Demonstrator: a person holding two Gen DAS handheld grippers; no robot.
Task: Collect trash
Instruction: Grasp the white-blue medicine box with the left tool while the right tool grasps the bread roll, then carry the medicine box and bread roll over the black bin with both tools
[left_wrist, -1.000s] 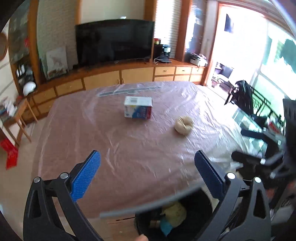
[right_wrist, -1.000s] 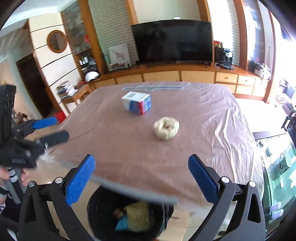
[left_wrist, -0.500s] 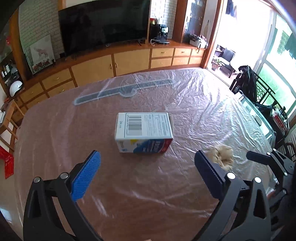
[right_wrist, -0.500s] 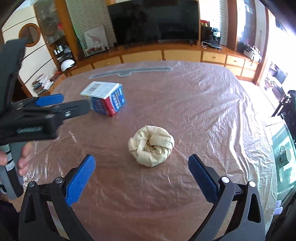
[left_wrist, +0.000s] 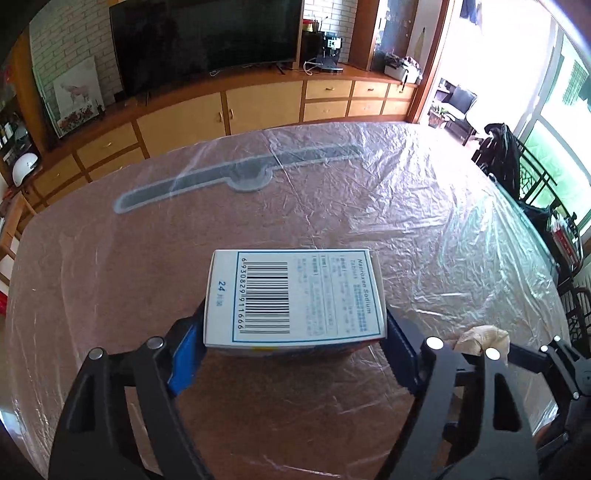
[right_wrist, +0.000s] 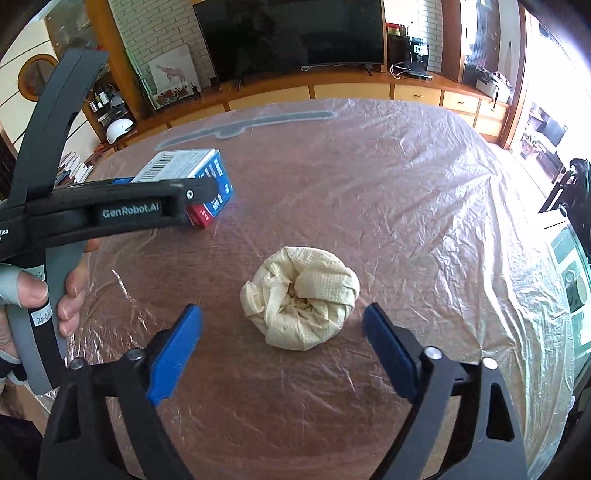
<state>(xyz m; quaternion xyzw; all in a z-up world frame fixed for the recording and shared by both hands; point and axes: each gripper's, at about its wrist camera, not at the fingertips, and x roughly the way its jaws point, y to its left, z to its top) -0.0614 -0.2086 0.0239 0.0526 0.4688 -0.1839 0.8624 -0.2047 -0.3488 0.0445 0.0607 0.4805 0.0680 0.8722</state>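
Observation:
A white, blue and red medicine box (left_wrist: 295, 297) with a barcode on top lies on the plastic-covered table (left_wrist: 406, 206). My left gripper (left_wrist: 291, 350) has its blue pads against both ends of the box. The box also shows in the right wrist view (right_wrist: 188, 166), with the left gripper (right_wrist: 122, 210) across it. A crumpled cream paper ball (right_wrist: 301, 297) lies on the table (right_wrist: 406, 184). My right gripper (right_wrist: 282, 356) is open just in front of the ball, one pad on each side, not touching. The ball's edge shows in the left wrist view (left_wrist: 480, 336).
A grey printed strip (left_wrist: 236, 177) lies under the plastic at the table's far side. Behind the table stand wooden cabinets (left_wrist: 258, 110) with a large TV (left_wrist: 207, 40). Dark chairs (left_wrist: 506, 162) stand along the right edge.
Both grippers moved forward over the table and down. The left gripper narrowed from wide open onto the box. The right gripper came close to the paper ball and narrowed a little.

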